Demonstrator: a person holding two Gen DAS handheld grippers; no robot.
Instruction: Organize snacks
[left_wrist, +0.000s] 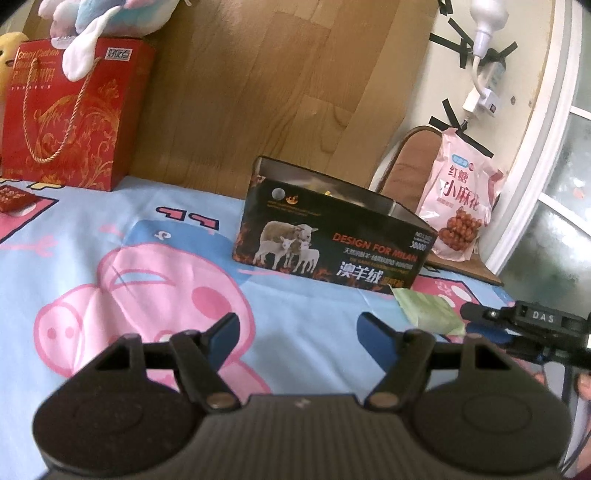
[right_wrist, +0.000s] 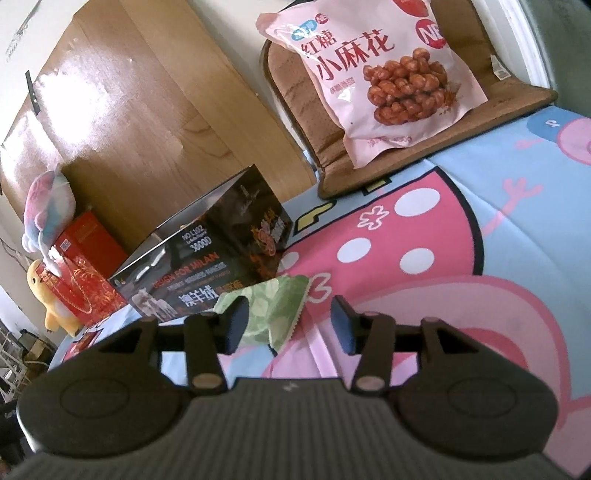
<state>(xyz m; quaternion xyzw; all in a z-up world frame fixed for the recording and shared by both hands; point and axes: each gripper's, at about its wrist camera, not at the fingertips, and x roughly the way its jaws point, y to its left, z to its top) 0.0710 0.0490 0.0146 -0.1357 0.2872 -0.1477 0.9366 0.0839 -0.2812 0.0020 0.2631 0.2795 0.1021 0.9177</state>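
Both grippers have spread fingers: the left gripper (left_wrist: 297, 338) over bare sheet, the right gripper (right_wrist: 288, 325) just short of a green packet (right_wrist: 275, 308). Mid-frame sits the black tin (left_wrist: 332, 236). Only the right view shows the pink snack bag (right_wrist: 373, 77) whole, upper right; only the left shows the red gift bag's (left_wrist: 70, 114) front

The left tongs (left_wrist: 297, 332) point forward and a little downward. Their two blue pads (left_wrist: 225, 338) stand well apart, and nothing is between them. The black linkage arms behind the pads spread outward to both sides.

The right tongs (right_wrist: 288, 323) also point forward and slightly downward, and their view is rolled to one side. Their blue pads (right_wrist: 341, 325) are apart with a clear gap, and they press on nothing. In the left wrist view the right tongs (left_wrist: 480, 319) come in from the right edge, low and just beside the left tongs. A small part of the person's hand (left_wrist: 581, 386) shows at that same edge.
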